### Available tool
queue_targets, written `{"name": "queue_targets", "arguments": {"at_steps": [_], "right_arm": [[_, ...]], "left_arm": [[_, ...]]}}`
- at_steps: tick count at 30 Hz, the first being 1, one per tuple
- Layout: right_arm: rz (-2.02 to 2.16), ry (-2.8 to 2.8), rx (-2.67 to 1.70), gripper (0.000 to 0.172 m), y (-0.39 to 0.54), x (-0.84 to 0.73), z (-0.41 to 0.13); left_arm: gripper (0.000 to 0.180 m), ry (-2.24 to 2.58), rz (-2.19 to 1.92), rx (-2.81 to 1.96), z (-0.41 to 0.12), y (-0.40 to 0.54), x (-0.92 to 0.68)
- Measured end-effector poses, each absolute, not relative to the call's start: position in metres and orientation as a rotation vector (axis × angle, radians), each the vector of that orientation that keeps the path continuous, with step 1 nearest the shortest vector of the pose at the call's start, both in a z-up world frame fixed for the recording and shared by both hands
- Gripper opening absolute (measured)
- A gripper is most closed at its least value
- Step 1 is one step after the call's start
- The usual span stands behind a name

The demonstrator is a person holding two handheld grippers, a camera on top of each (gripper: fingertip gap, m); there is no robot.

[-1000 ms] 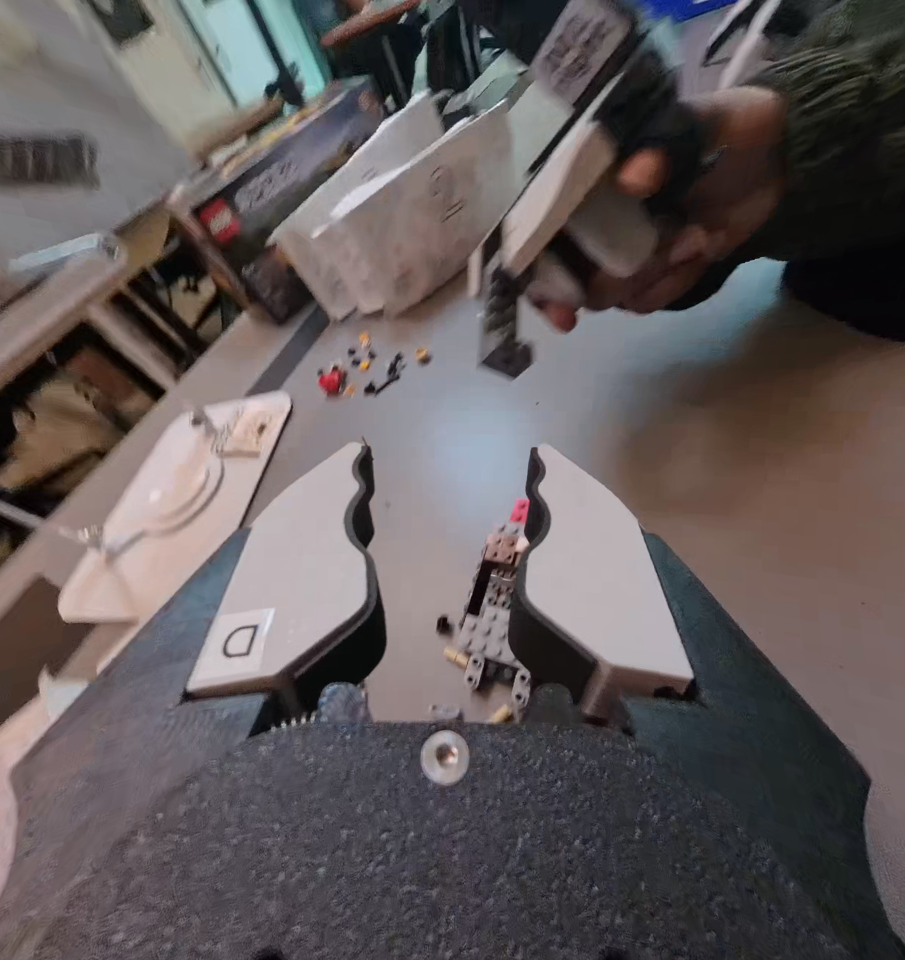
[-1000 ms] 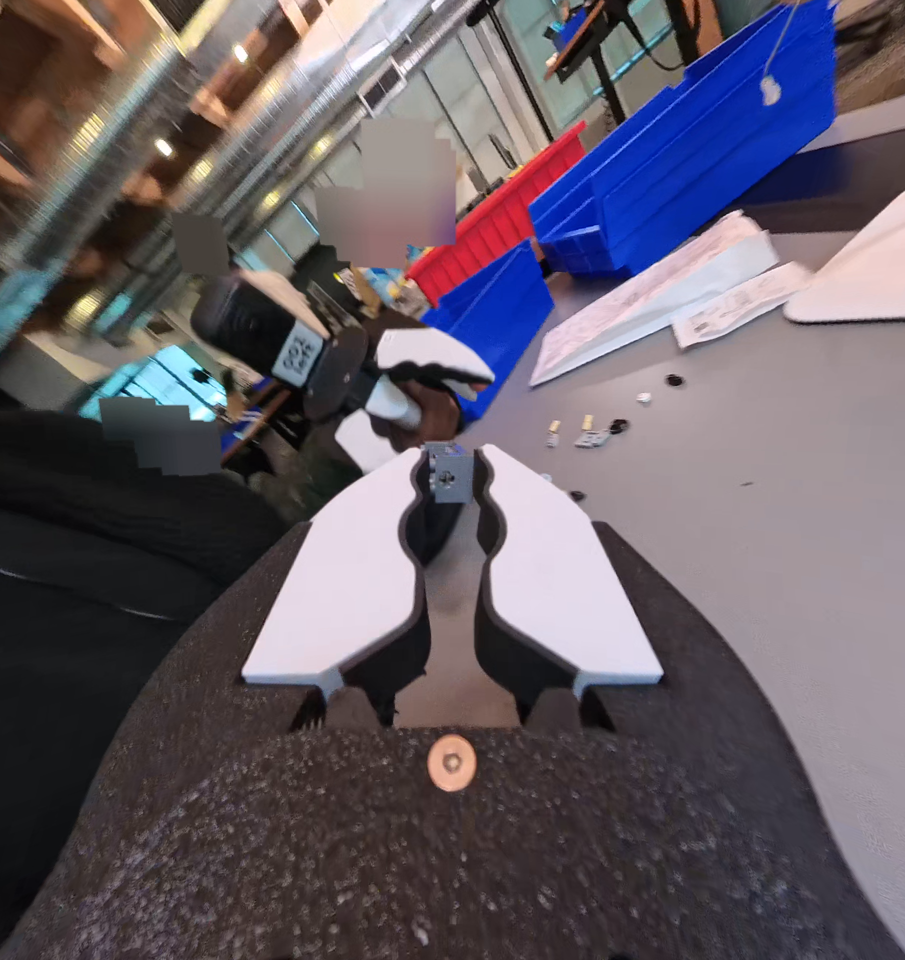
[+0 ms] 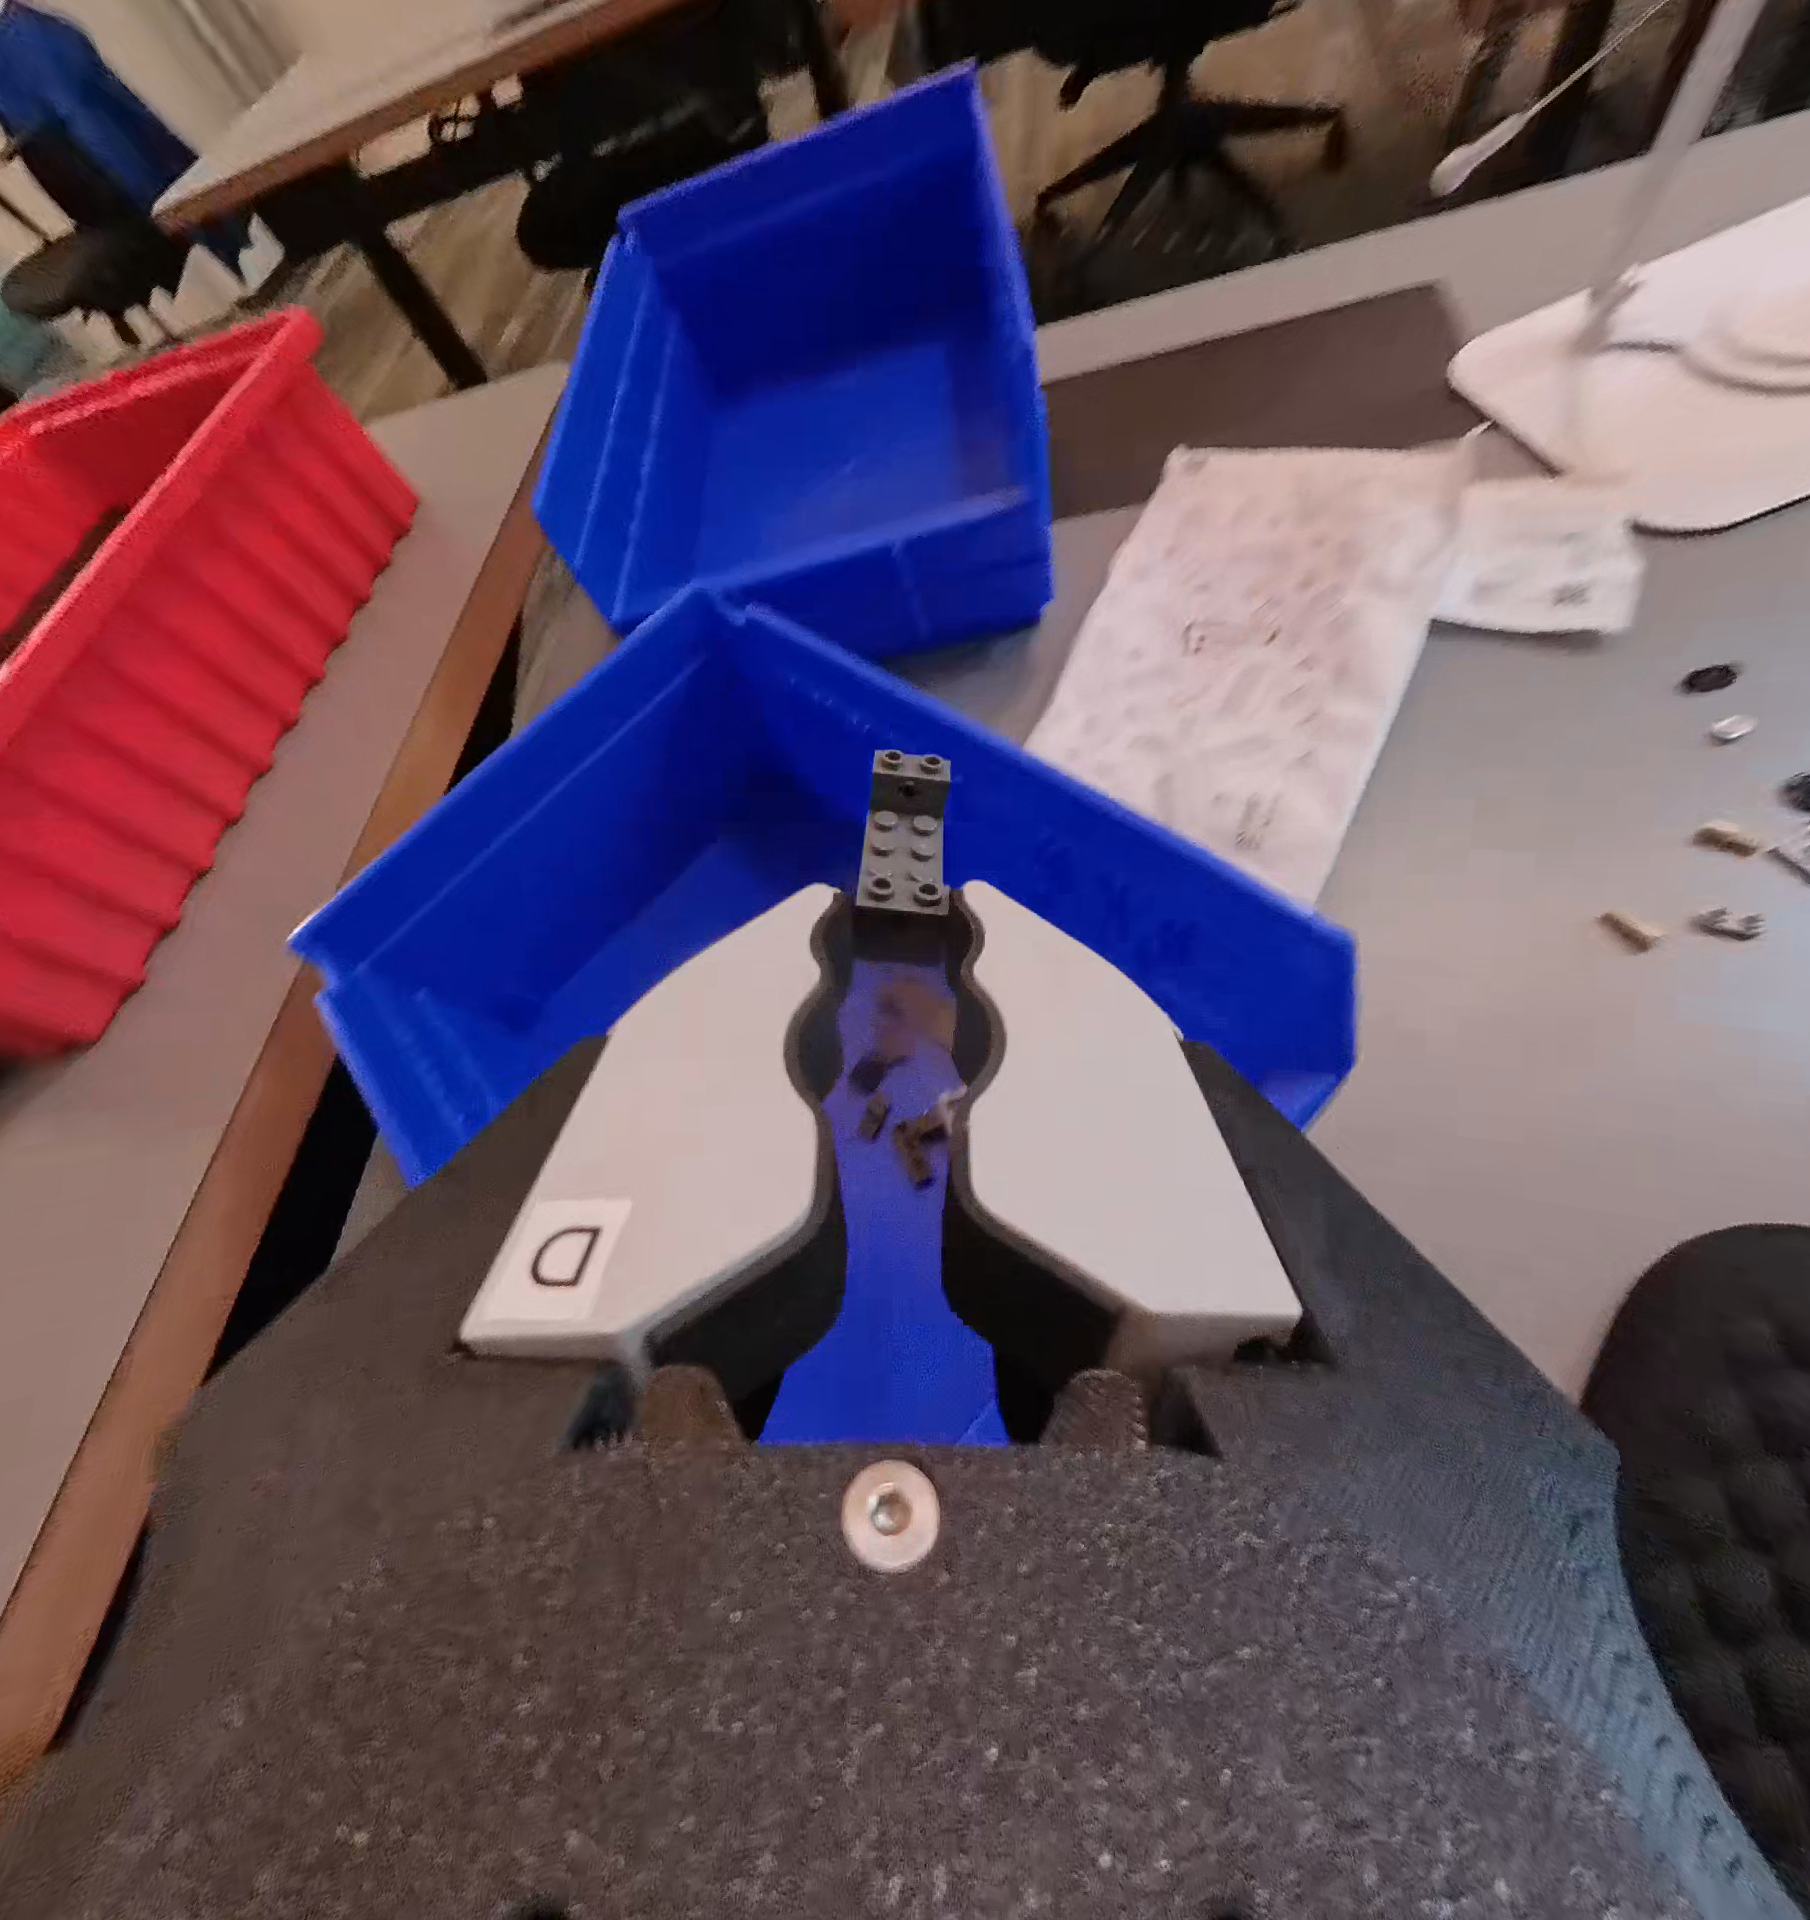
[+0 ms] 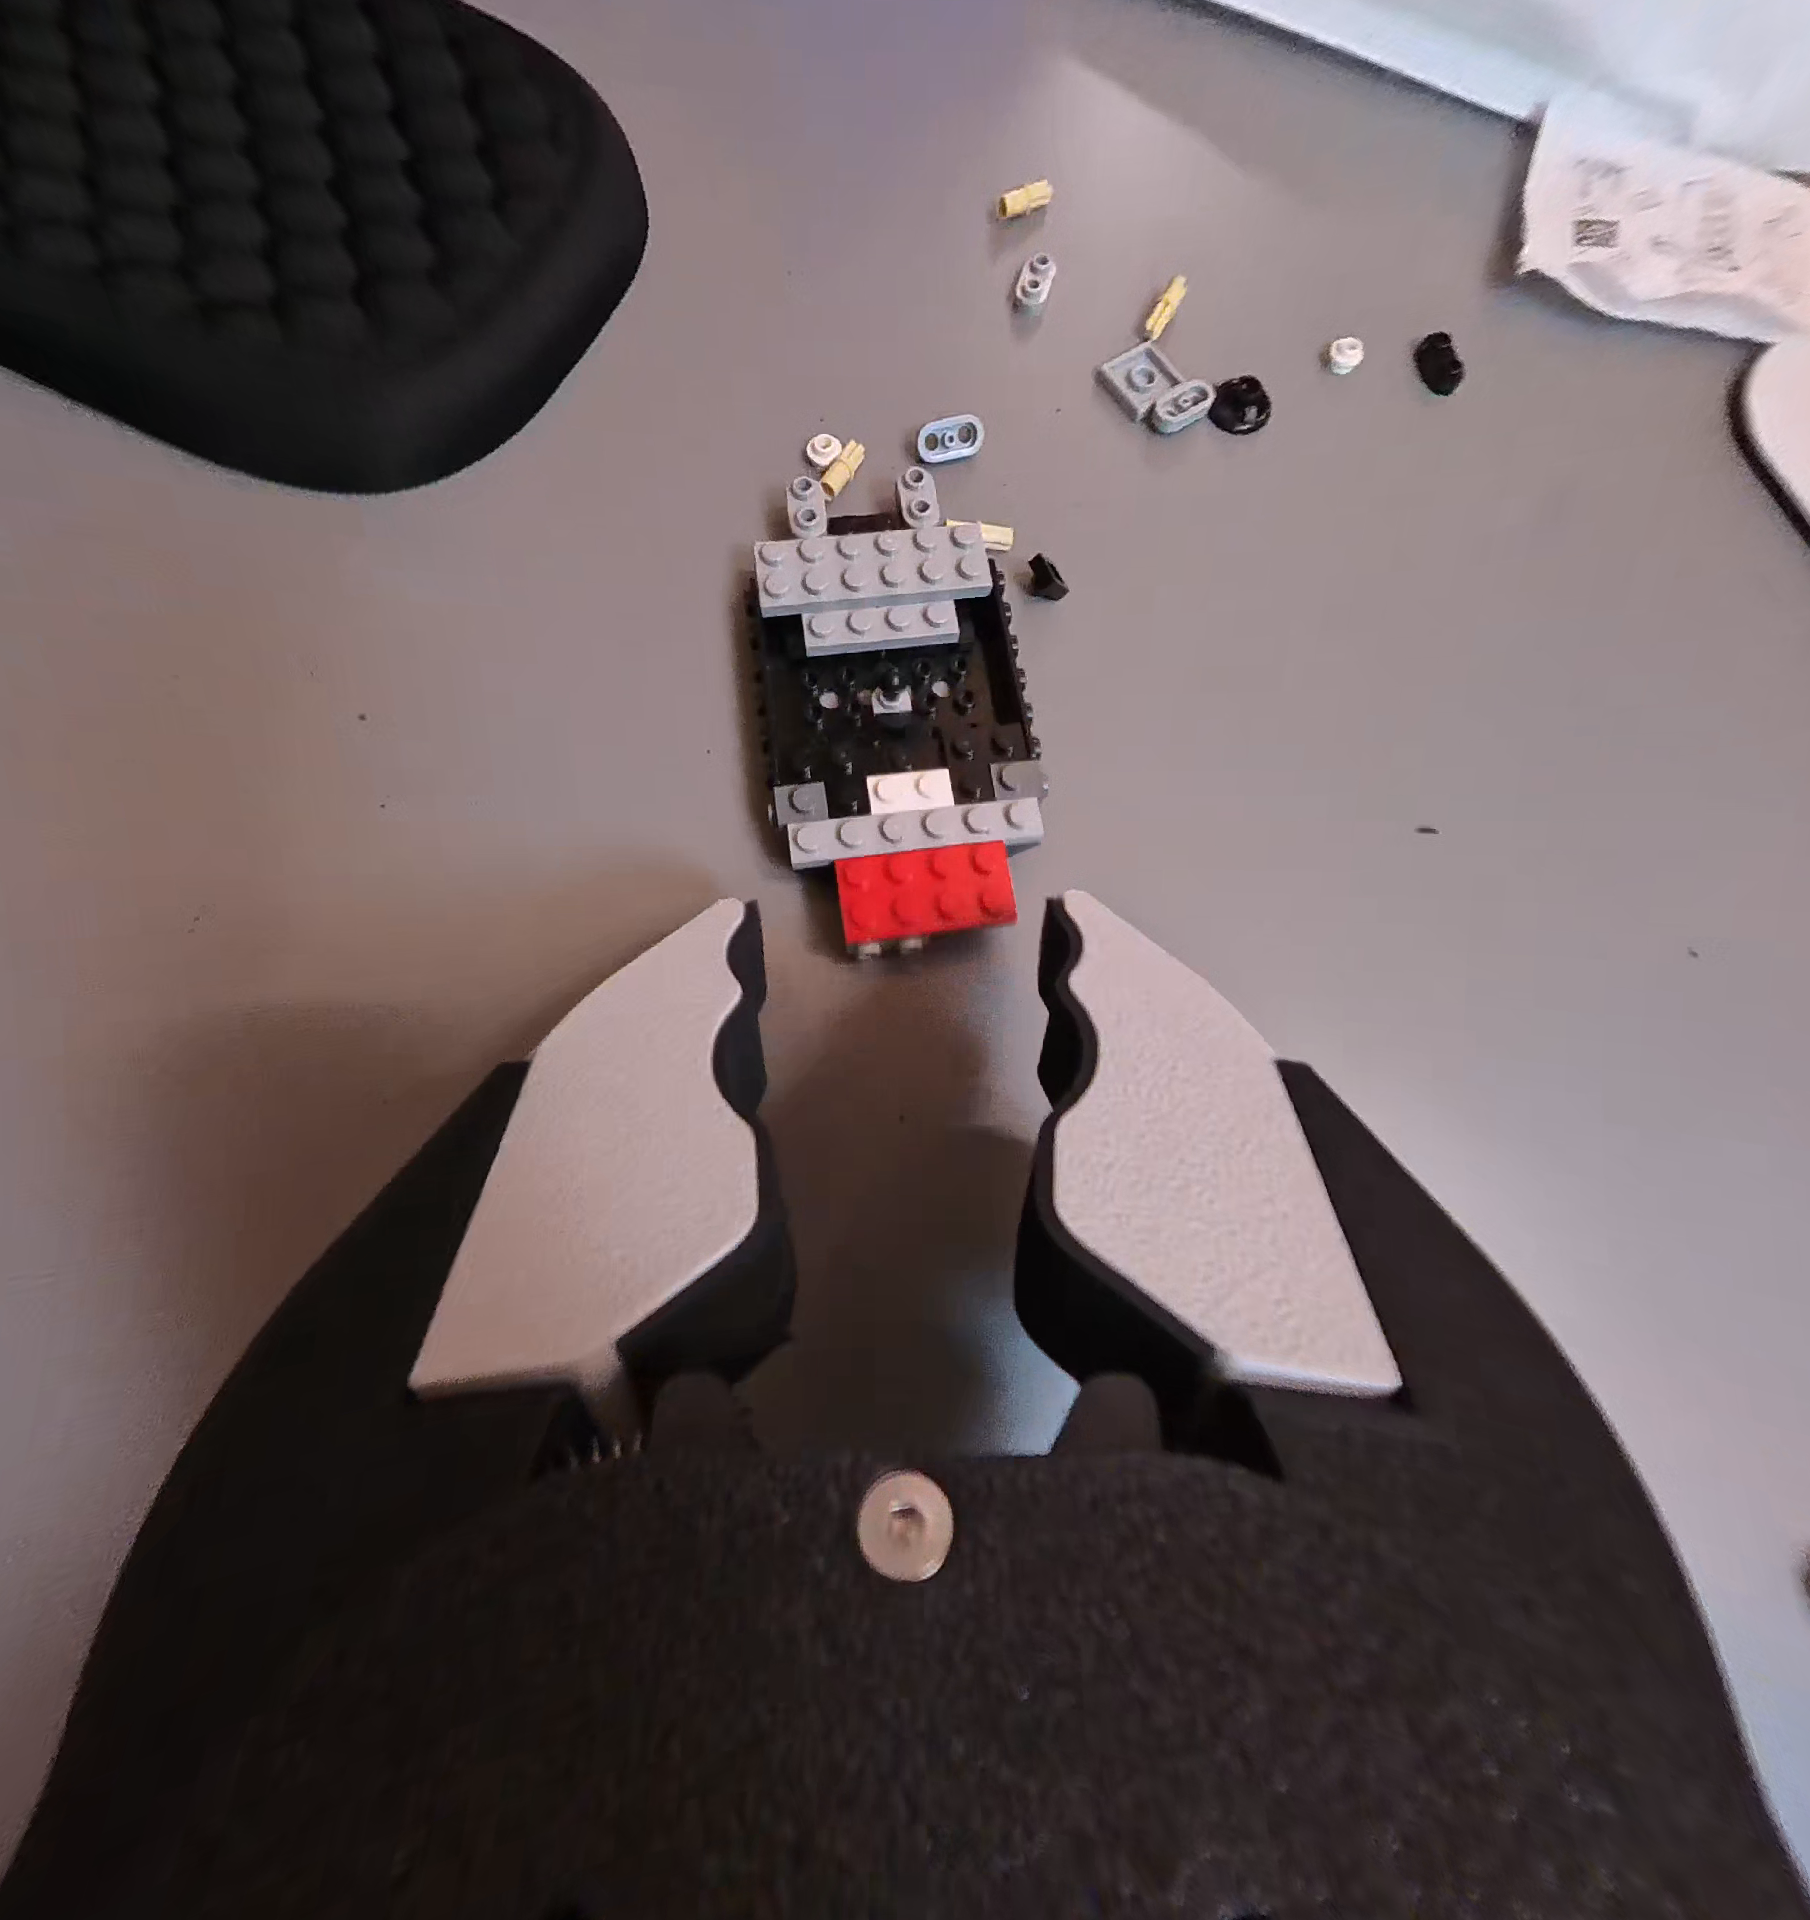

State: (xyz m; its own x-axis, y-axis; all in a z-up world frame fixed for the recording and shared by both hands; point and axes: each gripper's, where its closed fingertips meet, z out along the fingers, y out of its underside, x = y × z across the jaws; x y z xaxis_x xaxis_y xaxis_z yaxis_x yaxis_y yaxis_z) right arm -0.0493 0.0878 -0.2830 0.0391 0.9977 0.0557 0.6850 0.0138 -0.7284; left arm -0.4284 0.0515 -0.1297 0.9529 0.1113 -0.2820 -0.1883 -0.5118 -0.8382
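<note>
A: Item one, left gripper (image 3: 902, 902)?
B: Narrow, fingertips pinching a dark grey studded plastic brick piece (image 3: 906, 850), held above the near blue plastic bin (image 3: 568, 914); small dark parts lie on the bin floor.
A: Item two, right gripper (image 4: 899, 920)?
B: Wide, bare. At 12 o'clock, on the grey table (image 4: 361, 790), a black, grey and red brick assembly (image 4: 896, 727); loose small bricks (image 4: 1150, 374) at 1 o'clock.

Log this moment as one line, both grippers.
left gripper: shut on dark grey brick piece, over blue bin | right gripper: open, before brick model
</note>
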Motion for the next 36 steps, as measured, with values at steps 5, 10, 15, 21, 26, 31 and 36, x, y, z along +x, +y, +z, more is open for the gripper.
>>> {"name": "queue_targets", "arguments": {"at_steps": [5, 10, 15, 21, 26, 31, 36], "right_arm": [[0.649, -1.781, -1.736, 0.047, 0.091, -0.057, -0.292], [0.606, -1.822, -1.69, 0.034, 0.089, -0.056, -0.294], [0.535, -1.83, -1.534, 0.034, 0.086, -0.057, -0.282], [0.383, -1.811, -1.297, 0.034, 0.079, -0.051, -0.255], [0.426, -1.775, -1.244, 0.034, 0.068, -0.041, -0.243], [0.389, -1.74, -1.218, 0.034, 0.063, -0.03, -0.238], [0.334, -1.726, -1.242, 0.037, 0.066, -0.025, -0.245]], "left_arm": [[0.022, 0.008, 0.425, -2.13, -0.145, 0.049, -0.443], [0.034, 0.031, 0.44, -2.087, -0.14, 0.057, -0.438], [0.036, 0.513, 0.1, -1.827, -0.114, 0.082, -0.309], [0.07, 1.298, -0.306, -1.743, -0.188, 0.068, -0.123], [0.094, 1.704, -0.189, -1.775, -0.268, 0.07, -0.071], [0.075, 1.766, -0.055, -1.673, -0.281, 0.076, -0.052], [0.076, 1.725, 0.243, -1.489, -0.272, 0.084, -0.051]]}}
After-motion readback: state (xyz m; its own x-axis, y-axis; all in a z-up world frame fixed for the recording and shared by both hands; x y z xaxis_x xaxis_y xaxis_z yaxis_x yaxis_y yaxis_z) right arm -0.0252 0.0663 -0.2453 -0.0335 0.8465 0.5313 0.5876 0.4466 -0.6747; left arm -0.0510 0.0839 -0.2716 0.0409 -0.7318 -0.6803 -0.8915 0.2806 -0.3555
